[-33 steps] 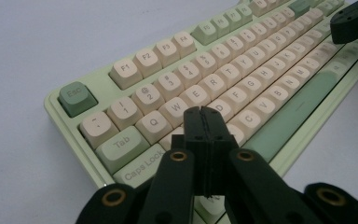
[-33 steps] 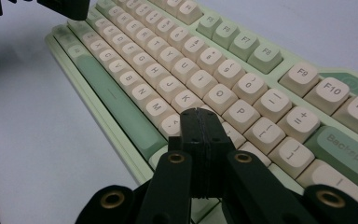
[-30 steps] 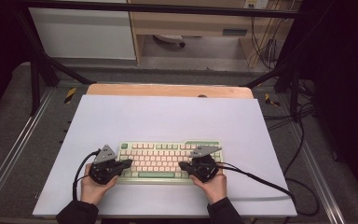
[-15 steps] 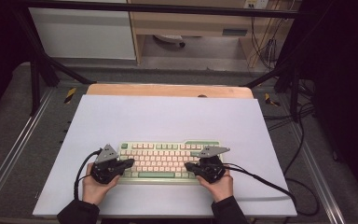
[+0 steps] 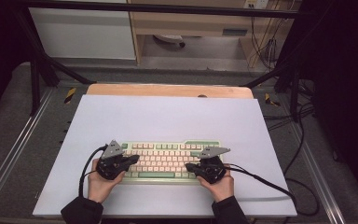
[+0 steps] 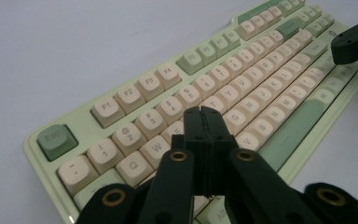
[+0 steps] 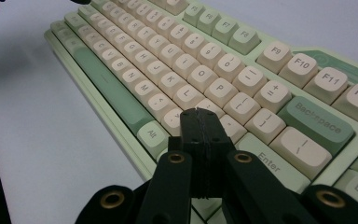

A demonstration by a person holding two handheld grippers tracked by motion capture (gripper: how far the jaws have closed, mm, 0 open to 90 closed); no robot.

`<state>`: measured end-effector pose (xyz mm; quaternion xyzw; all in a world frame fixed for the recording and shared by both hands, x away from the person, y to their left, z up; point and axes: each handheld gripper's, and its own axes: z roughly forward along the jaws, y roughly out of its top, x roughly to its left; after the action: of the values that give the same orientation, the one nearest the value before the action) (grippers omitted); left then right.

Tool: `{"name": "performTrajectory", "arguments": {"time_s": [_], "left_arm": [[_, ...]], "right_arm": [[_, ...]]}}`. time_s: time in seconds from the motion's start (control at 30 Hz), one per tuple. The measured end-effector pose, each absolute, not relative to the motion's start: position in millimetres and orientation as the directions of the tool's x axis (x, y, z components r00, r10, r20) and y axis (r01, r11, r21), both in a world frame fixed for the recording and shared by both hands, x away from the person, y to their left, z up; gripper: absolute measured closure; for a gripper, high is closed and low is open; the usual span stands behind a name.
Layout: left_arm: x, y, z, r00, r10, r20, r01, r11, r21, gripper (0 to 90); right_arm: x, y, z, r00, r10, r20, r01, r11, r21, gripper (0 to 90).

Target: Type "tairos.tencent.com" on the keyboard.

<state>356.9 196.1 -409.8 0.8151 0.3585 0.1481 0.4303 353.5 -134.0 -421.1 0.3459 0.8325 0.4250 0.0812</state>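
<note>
**Both grippers closed over keyboard, nothing held**

A mint-green mechanical keyboard (image 5: 165, 161) with cream keycaps lies flat on the pale work mat (image 5: 168, 116), near the person's edge of the table and roughly centred between the two hands.

Left gripper (image 5: 131, 159): positioned over the keyboard's left end. In the left gripper view its jaws are pressed together with no gap and no object between them; the tips (image 6: 203, 112) sit just above the letter rows, near the W and the keys beside it. Contact with a keycap cannot be confirmed.

Right gripper (image 5: 189, 166): positioned over the keyboard's right end. In the right gripper view its jaws are likewise fully together and empty; the tips (image 7: 198, 114) hang over the keys left of Enter (image 7: 270, 157), below the bracket keys. Contact cannot be confirmed.

Cables (image 5: 261, 179) trail from each gripper across the mat.
</note>
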Motion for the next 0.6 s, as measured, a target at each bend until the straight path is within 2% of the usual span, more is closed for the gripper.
{"name": "performTrajectory", "arguments": {"time_s": [0.6], "left_arm": [[370.0,164.3,-413.1,0.716,0.695,-0.065,0.457,-0.397,0.796,90.0]], "right_arm": [[353.1,-134.7,-421.6,-0.749,0.644,0.157,0.506,0.403,0.762,90.0]]}}
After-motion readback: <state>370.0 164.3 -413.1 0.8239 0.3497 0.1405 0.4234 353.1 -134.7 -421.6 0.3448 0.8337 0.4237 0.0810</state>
